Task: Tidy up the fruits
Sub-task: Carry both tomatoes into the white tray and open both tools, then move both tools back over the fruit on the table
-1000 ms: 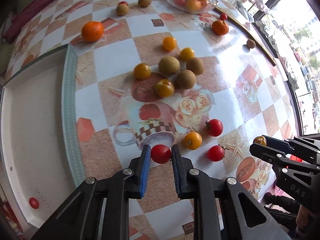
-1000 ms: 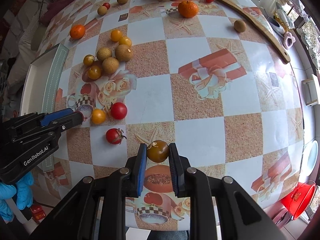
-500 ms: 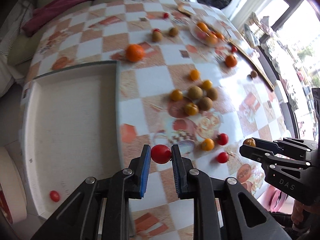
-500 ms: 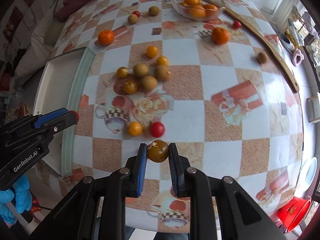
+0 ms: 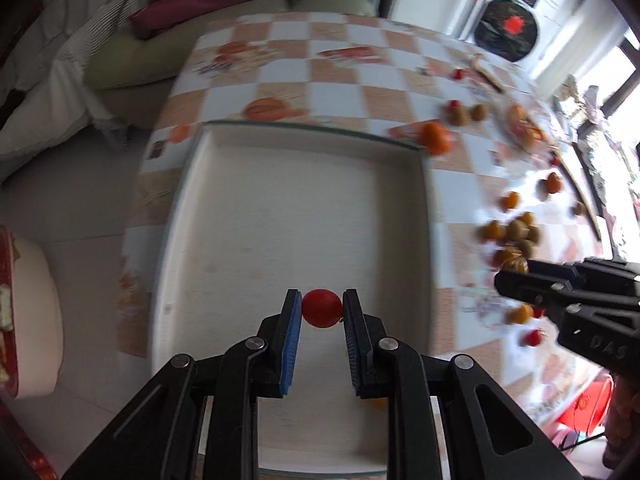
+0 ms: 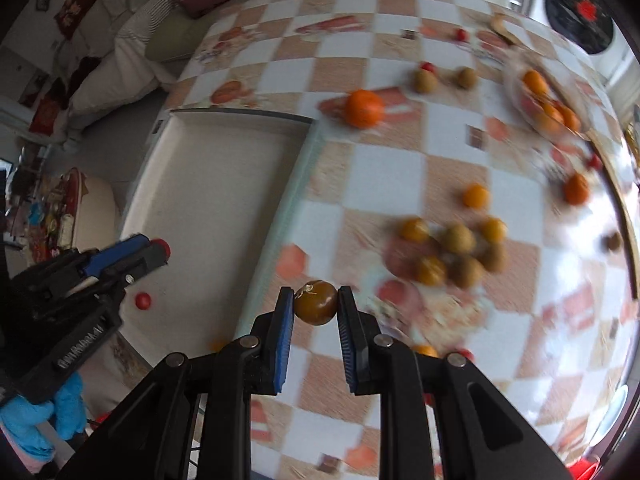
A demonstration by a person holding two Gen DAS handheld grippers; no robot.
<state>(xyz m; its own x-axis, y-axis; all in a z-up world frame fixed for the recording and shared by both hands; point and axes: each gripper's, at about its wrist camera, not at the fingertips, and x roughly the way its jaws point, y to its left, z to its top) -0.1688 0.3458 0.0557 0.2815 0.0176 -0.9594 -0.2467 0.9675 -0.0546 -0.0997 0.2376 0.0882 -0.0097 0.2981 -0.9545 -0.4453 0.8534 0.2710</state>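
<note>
My left gripper [image 5: 322, 307] is shut on a red cherry tomato [image 5: 322, 308] and holds it above the white tray [image 5: 304, 208]. It also shows at the left of the right wrist view [image 6: 158, 250]. My right gripper [image 6: 315, 303] is shut on a brownish-yellow tomato [image 6: 316, 303], above the table near the tray's right rim [image 6: 280, 232]. It shows at the right of the left wrist view [image 5: 516, 270]. One small red tomato [image 6: 143, 301] lies in the tray.
Several yellow, brown and orange fruits lie clustered on the checkered tablecloth [image 6: 456, 248]. A big orange [image 6: 363, 108] sits near the tray's far corner. A glass bowl of oranges [image 6: 548, 108] stands at the far right. A sofa [image 5: 224, 40] lies beyond the table.
Both grippers have swung left with their fruit. The left one now hangs over the tray; the right one is near the tray's edge.
</note>
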